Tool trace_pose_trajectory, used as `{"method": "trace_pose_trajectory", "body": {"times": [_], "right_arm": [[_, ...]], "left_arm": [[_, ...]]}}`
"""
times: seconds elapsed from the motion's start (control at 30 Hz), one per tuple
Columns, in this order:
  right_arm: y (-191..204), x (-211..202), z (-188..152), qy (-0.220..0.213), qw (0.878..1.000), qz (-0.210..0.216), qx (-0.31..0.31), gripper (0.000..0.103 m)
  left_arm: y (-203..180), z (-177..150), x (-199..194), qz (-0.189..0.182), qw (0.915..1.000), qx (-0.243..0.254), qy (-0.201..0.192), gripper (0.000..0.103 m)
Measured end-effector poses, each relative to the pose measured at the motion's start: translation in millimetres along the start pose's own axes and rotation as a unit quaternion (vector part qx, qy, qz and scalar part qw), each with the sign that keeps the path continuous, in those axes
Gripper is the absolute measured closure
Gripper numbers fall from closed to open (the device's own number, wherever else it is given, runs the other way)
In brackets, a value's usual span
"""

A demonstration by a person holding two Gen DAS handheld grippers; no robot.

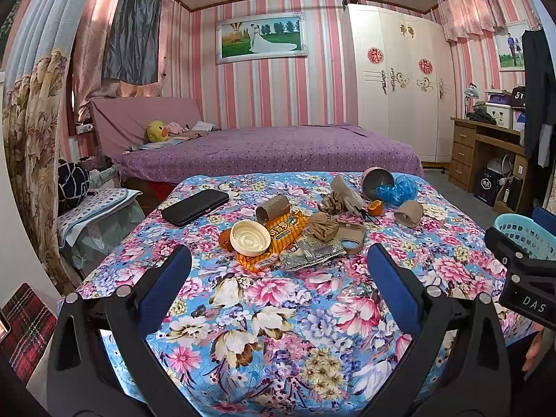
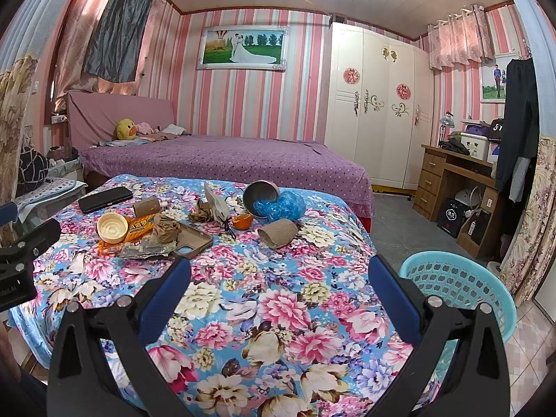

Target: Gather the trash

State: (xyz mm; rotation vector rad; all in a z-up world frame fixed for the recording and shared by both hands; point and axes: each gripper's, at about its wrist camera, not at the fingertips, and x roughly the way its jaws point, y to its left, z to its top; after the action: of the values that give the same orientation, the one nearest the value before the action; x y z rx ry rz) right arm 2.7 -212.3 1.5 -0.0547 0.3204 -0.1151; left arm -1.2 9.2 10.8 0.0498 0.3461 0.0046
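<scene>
Trash lies in a heap on the floral cloth [image 1: 278, 312]: a cream lid [image 1: 250, 237], an orange wrapper [image 1: 283, 231], a silver wrapper [image 1: 311, 253], crumpled brown paper [image 1: 322, 226], two cardboard tubes [image 1: 272, 208] [image 1: 409, 212], orange peel [image 1: 375, 207] and a blue plastic bag [image 1: 398, 186]. My left gripper [image 1: 278, 267] is open and empty, just short of the heap. My right gripper [image 2: 278, 278] is open and empty, nearer than the tube [image 2: 278, 232] and the heap [image 2: 139, 232]. A turquoise basket [image 2: 455, 288] stands at the table's right.
A black phone [image 1: 194, 206], a tan phone case [image 1: 351, 239] and a tipped metal bowl [image 1: 377, 182] share the table. A purple bed [image 1: 271, 153] lies behind. A wooden desk [image 2: 451, 180] and wardrobe [image 2: 375, 104] stand at the right. A stool [image 1: 93, 208] is at the left.
</scene>
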Motion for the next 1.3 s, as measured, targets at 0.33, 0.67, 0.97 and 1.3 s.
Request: {"method": "trace_pose_trajectory", "body": {"times": [0.33, 0.67, 0.97, 1.3], "right_arm": [[-1, 0, 0, -0.001, 1.000, 0.000, 0.000, 0.004], [-17, 3, 22, -0.010, 0.999, -0.007, 0.034, 0.004], [-28, 40, 76, -0.023, 0.999, -0.033, 0.032, 0.004], [-35, 135, 92, 0.046, 0.997, -0.037, 0.045, 0.004]], "left_arm": [[0, 0, 0, 0.000, 1.0000, 0.000, 0.000, 0.005], [7, 15, 12, -0.006, 0.9999, -0.006, 0.009, 0.005], [28, 66, 57, 0.005, 0.9999, -0.009, 0.002, 0.005], [69, 45, 147, 0.039, 0.9955, -0.040, 0.076, 0.005]]}}
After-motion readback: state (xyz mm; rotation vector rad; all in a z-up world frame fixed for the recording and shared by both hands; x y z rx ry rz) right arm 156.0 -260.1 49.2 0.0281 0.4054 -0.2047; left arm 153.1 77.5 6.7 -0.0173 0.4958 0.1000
